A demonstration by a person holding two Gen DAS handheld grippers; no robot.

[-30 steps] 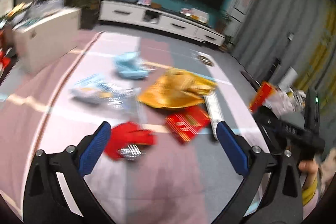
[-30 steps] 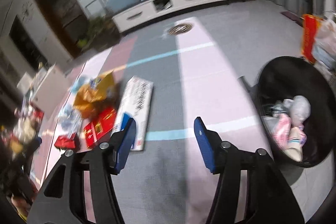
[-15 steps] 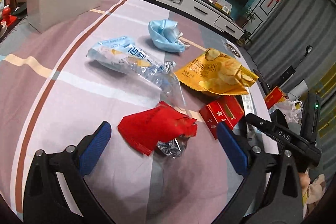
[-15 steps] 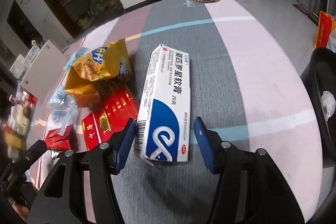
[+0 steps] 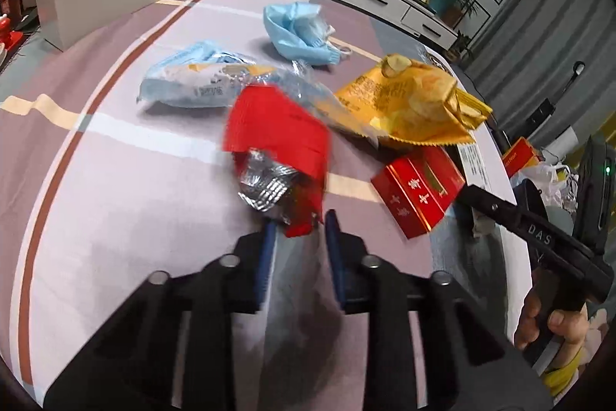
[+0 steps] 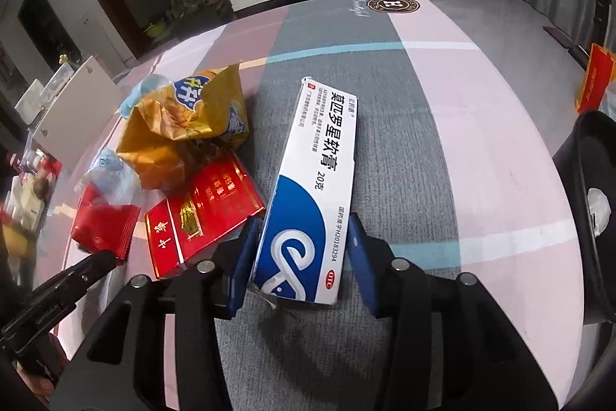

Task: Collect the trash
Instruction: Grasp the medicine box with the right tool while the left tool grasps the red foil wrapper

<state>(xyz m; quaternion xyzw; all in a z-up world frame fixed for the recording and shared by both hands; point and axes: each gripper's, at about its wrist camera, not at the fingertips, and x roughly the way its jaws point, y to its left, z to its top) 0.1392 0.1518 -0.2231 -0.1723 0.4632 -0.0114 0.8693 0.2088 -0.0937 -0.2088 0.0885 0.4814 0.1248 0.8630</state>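
The left tool [image 5: 298, 222] pinches the near corner of the crumpled red foil-lined wrapper [image 5: 275, 141], while the right tool [image 6: 304, 249] clamps the long white-and-blue cardboard box [image 6: 313, 203] by its near end.

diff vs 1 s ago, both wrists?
Both grippers closed in. The left gripper, wide open before, has shut on the red wrapper at its lower edge, and the wrapper looks lifted. The right gripper moved up to the ointment box and narrowed around its near end. The chip bag, red carton and blue mask stayed put.
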